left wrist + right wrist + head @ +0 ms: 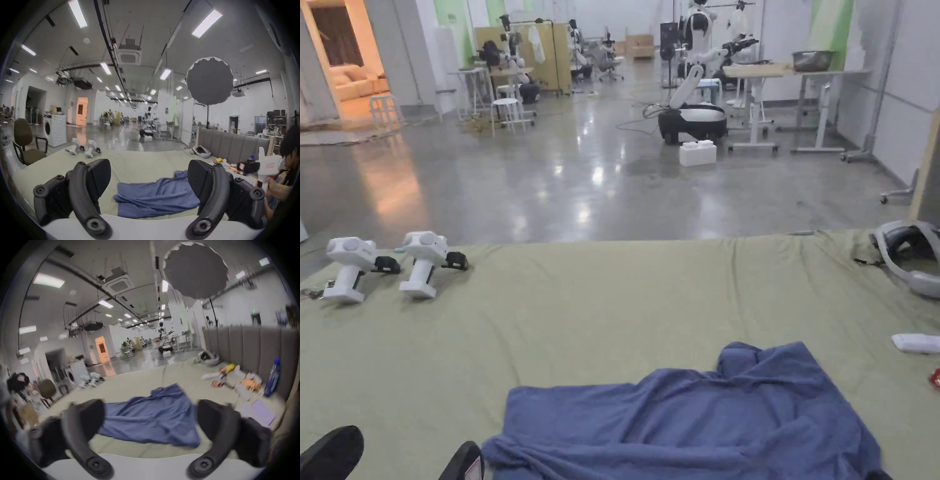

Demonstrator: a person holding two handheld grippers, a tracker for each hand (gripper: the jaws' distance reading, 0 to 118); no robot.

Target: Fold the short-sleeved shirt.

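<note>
step: approach, nothing folded yet | shirt (pixel 700 415): crumpled, lower centre of head view, lying on green sheet (pixel 600 300) | left gripper (pixel 149 181): jaws wide apart, empty, short of cloth | right gripper (pixel 150 417): jaws apart, empty, view blurred | next: probably spread flat first, then pinch hem or sleeve edges

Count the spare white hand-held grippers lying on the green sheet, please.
2, side by side near the sheet's far left edge: one outermost, the other just right of it. More may lie out of frame.
</note>
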